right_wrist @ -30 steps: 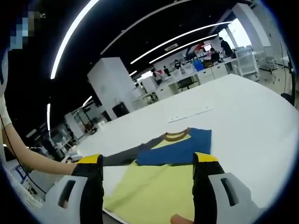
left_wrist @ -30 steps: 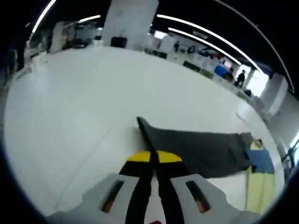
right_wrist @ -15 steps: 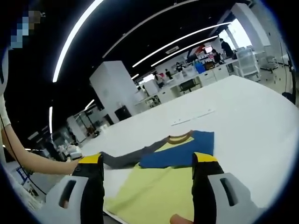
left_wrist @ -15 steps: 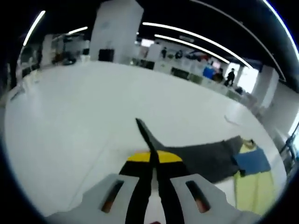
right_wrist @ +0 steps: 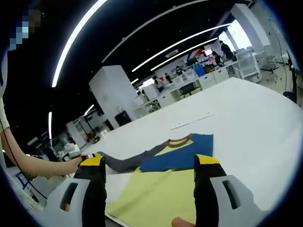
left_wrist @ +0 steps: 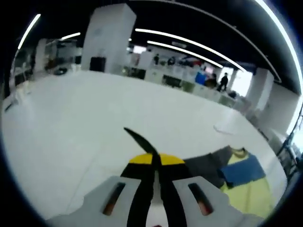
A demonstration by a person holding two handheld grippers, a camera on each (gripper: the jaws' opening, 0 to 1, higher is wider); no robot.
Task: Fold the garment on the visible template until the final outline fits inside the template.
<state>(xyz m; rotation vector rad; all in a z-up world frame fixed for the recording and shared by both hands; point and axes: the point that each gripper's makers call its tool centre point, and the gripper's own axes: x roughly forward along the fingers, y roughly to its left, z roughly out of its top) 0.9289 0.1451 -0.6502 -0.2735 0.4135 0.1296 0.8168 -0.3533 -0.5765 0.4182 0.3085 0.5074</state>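
- Left tongs (left_wrist: 154,158) pinch the shirt's grey sleeve (left_wrist: 203,166), lifting its cuff.
- Right tongs (right_wrist: 149,165) gape wide, holding nothing.
- Yellow-and-blue shirt (right_wrist: 161,189) lies mostly flat on the desk (right_wrist: 246,123); folding has barely begun.

Left claw (left_wrist: 152,163): jaws closed together on the dark grey sleeve (left_wrist: 139,140) of the garment (left_wrist: 236,177), its tip sticking up past the yellow pads. Garment body: grey, blue and yellow-green panels lying on the white tabletop (left_wrist: 85,113) at right.

Garment (right_wrist: 156,189) lower hem cut off behind right tool (right_wrist: 149,168).
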